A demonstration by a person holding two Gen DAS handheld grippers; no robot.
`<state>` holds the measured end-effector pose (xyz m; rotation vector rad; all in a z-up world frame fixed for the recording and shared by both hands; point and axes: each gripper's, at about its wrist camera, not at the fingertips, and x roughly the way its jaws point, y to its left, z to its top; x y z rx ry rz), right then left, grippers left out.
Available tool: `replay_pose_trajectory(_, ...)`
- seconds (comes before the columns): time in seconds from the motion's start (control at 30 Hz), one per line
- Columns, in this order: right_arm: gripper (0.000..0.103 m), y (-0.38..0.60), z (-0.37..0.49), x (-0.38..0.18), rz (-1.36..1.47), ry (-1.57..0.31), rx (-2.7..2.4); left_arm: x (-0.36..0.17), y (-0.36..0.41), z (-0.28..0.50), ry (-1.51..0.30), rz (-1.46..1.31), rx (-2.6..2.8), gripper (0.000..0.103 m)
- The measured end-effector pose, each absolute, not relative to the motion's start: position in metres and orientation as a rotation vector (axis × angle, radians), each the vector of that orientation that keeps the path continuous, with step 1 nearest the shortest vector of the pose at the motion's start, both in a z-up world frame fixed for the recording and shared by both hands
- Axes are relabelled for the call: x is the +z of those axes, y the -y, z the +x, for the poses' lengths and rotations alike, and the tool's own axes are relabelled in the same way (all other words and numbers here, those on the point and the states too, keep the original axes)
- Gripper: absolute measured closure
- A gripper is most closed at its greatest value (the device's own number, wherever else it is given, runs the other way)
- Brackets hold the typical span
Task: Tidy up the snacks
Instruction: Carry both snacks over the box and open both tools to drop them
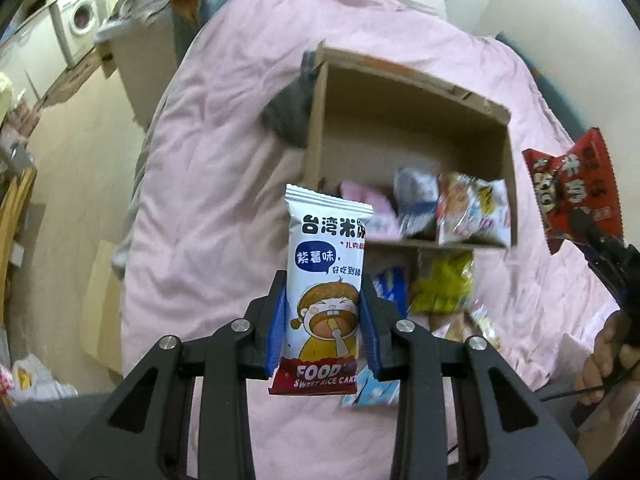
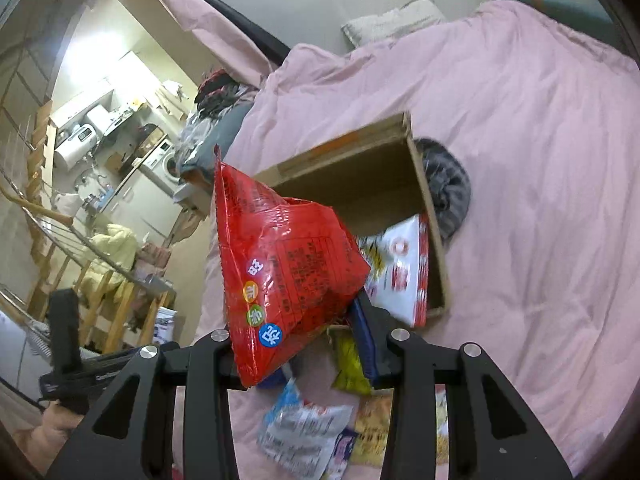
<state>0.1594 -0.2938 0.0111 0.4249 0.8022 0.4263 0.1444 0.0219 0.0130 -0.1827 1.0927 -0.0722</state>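
Pink bedding (image 1: 224, 168) covers the bed that serves as the work surface, with a laundry corner dim in the background. Between the blue pads of the left gripper (image 1: 323, 322) stands a white rice-cake packet with a cartoon child (image 1: 326, 280), pinched at its sides by narrow jaws and upright above them. The right gripper (image 2: 298, 344) clamps the lower corner of a crinkled red foil snack bag (image 2: 280, 264), which fans up and to the left of its jaws. Ahead of both grippers, beyond the held packets, sits an open brown cardboard box (image 1: 412, 120); several packets already lie along its near wall, so part of the sorting looks done. Below and just past the jaws, loose packets are scattered on the bedding, among them a yellow-green pouch (image 1: 442, 284) and a clear-and-blue wrapper (image 2: 300, 428). Both held snacks and those loose ones seem left to go in.
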Motion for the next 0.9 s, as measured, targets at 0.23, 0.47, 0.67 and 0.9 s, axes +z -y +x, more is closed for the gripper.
replay_pose_trajectory(0.23, 0.063, 0.285, 0.191, 0.016, 0.355, -0.779, 0.368, 0.026, -0.003, 0.177, -1.04, -0.146, -0.096, 0.074)
replay_pose_trajectory(0.47, 0.063, 0.269, 0.236, -0.004, 0.242, -0.838, 0.32, 0.014, 0.013, 0.217, -1.024, -0.097, -0.124, 0.074)
replay_pose_trajectory(0.67, 0.063, 0.259, 0.264, -0.034, 0.129, -0.941, 0.245, -0.013, 0.022, 0.243, -1.054, -0.097, -0.141, 0.074)
replay_pose_trajectory(0.9, 0.063, 0.253, 0.272, -0.056, 0.111, -0.993, 0.247, -0.03, 0.021, 0.258, -1.042, -0.153, -0.167, 0.074)
